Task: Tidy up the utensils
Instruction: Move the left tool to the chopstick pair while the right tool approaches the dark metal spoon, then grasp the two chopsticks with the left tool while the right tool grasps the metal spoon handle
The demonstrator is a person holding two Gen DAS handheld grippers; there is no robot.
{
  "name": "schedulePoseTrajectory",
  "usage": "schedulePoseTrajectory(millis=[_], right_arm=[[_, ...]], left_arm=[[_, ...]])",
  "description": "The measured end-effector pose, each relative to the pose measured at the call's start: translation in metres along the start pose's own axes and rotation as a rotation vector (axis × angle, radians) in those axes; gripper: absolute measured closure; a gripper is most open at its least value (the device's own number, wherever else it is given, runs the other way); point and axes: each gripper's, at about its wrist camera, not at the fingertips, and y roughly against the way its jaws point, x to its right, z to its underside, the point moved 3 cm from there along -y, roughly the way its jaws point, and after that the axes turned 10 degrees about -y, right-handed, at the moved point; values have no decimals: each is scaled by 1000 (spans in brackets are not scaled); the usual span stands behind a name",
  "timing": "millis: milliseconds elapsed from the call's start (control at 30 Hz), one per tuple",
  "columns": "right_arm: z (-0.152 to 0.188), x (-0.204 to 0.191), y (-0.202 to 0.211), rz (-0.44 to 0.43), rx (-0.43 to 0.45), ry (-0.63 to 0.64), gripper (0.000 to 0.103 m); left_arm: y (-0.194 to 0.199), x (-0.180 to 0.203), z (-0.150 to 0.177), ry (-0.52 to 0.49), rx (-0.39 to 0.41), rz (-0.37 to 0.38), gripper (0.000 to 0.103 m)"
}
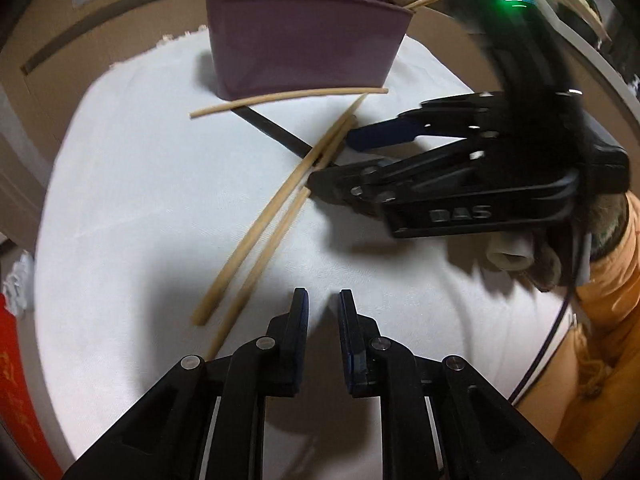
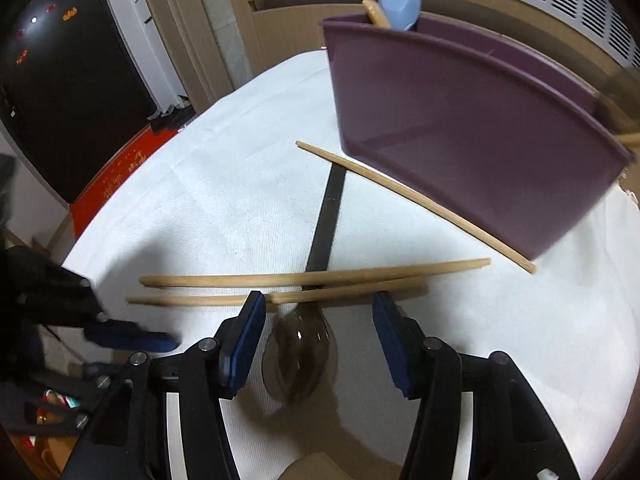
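Right gripper [image 2: 318, 312] is hanging half-open and empty astride the dark spoon [image 2: 302, 356] under two crossed chopsticks [image 2: 312, 280], near the purple holder [image 2: 460, 128]. Closing is risking snagging chopsticks. Left gripper [image 1: 323, 304] is looking nearly closed, probably empty.

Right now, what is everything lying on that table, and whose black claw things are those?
Holder: one, purple, upright at the back of the cloth.
Blue utensil: one, pale blue, standing in the holder's left end.
Chopsticks: three loose, wooden; one beside the holder's base, two crossing the spoon's handle.
Spoon: one, dark, bowl between the right gripper's fingers, untouched.
Tablecloth: one, white.
Left gripper: black, blue pads, nearly closed, empty.
Right gripper: black, blue pads, open.
Sleeve: orange, right edge.
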Motion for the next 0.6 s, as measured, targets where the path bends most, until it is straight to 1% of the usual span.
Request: schedulePoseTrajectory(millis=[167,300,400,467,567,600], right_arm=[[-9,-10,-7,24,-1,30,49],[-11,-15,-11,43,-8,59,49],[-1,-14,-6,52,-14,94,49],[8,-12,1,74,-11,111,50],[24,-2,12,104,-4,112,52],[28,4,17,114,-3,103,52]], left_arm=[[2,-5,-1,7,24,-46,85],[3,-10,-1,37,41,-44,80],[4,-13,-2,49,36,-50,77],[3,-14,-2,53,30,-53,76],[1,-15,-4,57,27,-51,72],[1,-15,-4,56,27,-50,69]])
